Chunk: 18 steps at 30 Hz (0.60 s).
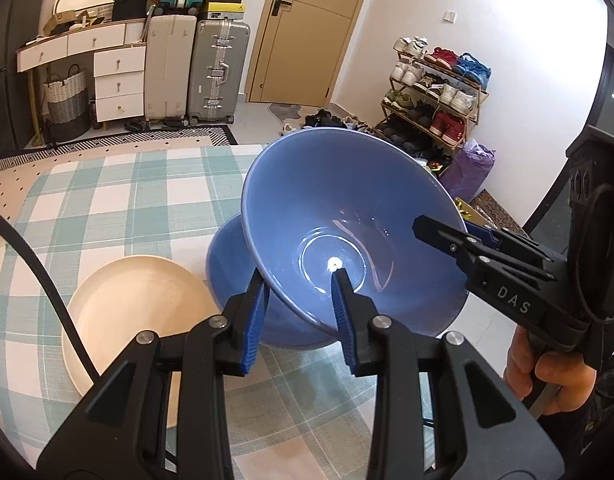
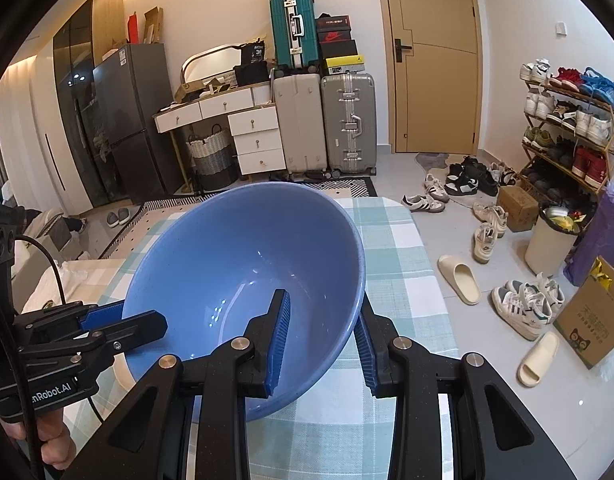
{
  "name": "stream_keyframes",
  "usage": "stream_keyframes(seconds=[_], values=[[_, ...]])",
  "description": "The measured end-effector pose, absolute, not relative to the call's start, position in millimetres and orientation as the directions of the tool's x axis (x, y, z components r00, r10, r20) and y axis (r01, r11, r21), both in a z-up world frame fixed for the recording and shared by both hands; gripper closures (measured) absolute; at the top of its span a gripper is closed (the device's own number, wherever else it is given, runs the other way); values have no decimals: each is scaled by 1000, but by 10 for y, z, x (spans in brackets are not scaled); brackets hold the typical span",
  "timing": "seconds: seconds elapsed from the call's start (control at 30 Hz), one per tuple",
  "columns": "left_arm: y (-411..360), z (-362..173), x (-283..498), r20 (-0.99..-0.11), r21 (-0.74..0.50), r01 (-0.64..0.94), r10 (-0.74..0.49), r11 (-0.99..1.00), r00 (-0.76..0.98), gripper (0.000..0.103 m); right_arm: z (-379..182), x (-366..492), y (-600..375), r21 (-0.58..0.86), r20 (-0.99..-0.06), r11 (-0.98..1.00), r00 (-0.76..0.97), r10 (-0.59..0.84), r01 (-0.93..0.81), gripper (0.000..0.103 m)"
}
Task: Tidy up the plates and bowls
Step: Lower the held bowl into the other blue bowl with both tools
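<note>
A large blue bowl (image 1: 347, 208) hangs tilted above the checked table, and both grippers hold it. My left gripper (image 1: 301, 312) is shut on its near rim, one pad inside and one outside. My right gripper (image 1: 463, 236) clamps the rim on the right side. In the right wrist view the same bowl (image 2: 243, 272) fills the centre, with my right gripper (image 2: 323, 340) shut on its rim and the left gripper (image 2: 127, 318) gripping the left rim. A second blue bowl (image 1: 227, 268) sits on the table just under the held one. A cream plate (image 1: 135, 312) lies to its left.
The table carries a green and white checked cloth (image 1: 107, 200); its right edge (image 2: 423, 264) drops to a floor strewn with shoes (image 2: 523, 308). A black cable (image 1: 39, 272) crosses the plate. Suitcases (image 2: 347, 120), a shoe rack (image 2: 567, 128) and a door stand far behind.
</note>
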<state>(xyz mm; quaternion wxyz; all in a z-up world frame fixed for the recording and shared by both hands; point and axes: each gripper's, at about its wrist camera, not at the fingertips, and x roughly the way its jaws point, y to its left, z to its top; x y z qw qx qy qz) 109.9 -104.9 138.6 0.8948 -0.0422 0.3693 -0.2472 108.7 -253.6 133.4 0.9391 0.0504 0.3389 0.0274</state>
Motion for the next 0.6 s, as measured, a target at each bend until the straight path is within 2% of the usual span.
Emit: stream_keyframes(seconds=[0.6], values=[[-960,1051,1502,-683,-246,357,-423,901,596,74,925,1504,-2386,122,-678,992,727,108,-33,70]])
